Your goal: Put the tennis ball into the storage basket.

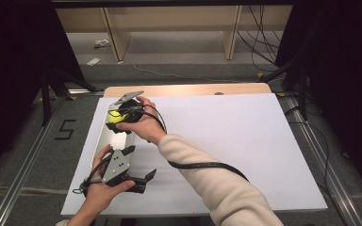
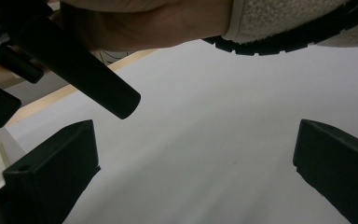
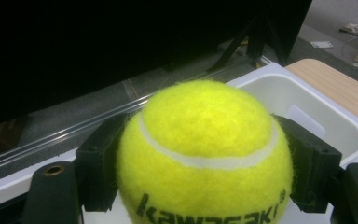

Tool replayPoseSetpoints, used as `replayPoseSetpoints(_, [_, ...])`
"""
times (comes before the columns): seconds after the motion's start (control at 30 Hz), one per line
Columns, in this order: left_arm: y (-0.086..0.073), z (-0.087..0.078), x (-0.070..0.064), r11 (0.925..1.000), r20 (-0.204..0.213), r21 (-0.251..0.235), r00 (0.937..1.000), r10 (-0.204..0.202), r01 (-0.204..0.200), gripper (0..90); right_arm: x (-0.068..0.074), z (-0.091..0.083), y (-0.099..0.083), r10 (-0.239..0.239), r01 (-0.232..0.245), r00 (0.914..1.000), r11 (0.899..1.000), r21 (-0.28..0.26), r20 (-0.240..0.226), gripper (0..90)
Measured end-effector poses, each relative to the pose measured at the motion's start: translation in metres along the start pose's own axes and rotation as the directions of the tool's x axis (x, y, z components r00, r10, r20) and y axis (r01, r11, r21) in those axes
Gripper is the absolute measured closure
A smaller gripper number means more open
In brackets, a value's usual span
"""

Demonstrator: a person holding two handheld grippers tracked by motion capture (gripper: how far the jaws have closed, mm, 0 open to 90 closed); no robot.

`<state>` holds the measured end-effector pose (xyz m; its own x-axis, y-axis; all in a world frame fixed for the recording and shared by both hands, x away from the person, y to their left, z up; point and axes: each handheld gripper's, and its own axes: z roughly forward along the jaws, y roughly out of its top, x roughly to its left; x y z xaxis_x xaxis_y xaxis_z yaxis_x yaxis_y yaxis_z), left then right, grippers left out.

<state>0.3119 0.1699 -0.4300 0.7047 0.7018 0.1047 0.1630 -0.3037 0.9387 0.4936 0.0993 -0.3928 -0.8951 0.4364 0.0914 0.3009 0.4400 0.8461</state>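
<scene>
The right gripper (image 1: 118, 120), clamped on the ball (image 3: 205, 154), holds it over the bin (image 3: 307, 116) at the table's (image 1: 245, 141) left edge, likely for dropping in, while the left gripper (image 1: 139, 181) idles wide open and empty near the front edge.

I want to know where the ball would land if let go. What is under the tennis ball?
The white bin lies under and behind the tennis ball, which the right gripper clamps. The bin's far inside wall looks bare; the ball covers the floor directly below it.
</scene>
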Motion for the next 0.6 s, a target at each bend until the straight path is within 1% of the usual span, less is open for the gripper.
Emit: replayPoseSetpoints(0.6, [-0.0004,0.0004,-0.0004,1.0,0.006,0.001,1.0,0.005,-0.005,0.0,-0.0006,0.005,-0.0006,0.005,-0.005,1.0,1.0,0.001,-0.005,26.1])
